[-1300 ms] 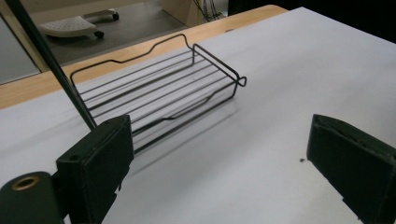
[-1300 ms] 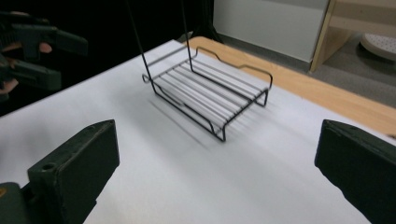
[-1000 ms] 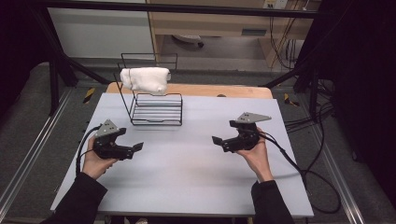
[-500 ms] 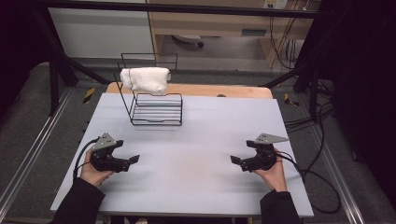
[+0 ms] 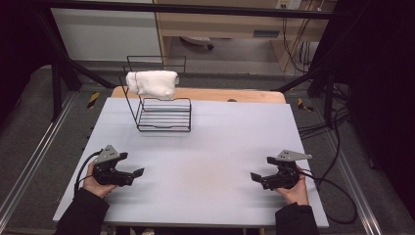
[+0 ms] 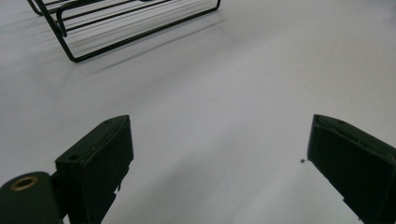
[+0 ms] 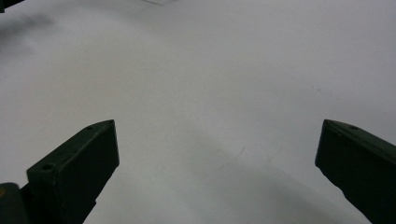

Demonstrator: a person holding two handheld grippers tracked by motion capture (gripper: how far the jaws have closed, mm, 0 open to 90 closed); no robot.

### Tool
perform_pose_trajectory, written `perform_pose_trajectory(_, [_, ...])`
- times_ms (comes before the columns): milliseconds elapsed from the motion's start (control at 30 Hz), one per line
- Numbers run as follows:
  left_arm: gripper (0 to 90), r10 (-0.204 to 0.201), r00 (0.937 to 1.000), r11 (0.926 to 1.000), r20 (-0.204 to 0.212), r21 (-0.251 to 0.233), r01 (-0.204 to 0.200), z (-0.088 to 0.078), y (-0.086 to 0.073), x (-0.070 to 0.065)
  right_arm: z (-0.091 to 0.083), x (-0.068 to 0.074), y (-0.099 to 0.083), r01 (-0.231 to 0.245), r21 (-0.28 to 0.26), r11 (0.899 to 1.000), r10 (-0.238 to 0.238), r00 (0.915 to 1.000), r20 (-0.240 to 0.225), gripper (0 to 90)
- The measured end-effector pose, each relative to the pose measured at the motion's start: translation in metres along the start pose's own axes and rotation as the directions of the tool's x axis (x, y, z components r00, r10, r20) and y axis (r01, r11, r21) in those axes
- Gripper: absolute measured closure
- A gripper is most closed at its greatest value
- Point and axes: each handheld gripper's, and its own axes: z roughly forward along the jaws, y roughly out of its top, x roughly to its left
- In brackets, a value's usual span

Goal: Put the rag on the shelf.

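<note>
White cloth (image 5: 151, 83), bunched, draped over the top rail of a black wire rack (image 5: 164, 115) at the far left of the pale grey table (image 5: 220, 147); probably hung there to stay clear of the surface. Left gripper (image 5: 133, 174), near left edge: jaws wide, empty, aimed toward the rack. Right gripper (image 5: 258, 178), near right edge: jaws wide, empty. Both well apart from the cloth, seemingly at rest.

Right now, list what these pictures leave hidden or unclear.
- White cloth on the wire rack: high view, too small to tell how it hangs or what it is.
- Wire rack: left gripper view, cut off by the top edge.
- Table near edge: high view, partly covered by the person's sleeves.
</note>
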Motion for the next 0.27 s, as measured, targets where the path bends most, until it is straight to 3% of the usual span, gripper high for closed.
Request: perform_pose_trajectory(267, [6.9, 0.004, 1.0000, 1.0000, 0.004, 0.007, -0.004, 0.0001, -0.0017, -0.0009, -0.0017, -0.0007, -0.0017, -0.008, -0.005, 1.000, 0.008, 1.0000, -0.003, 0.3])
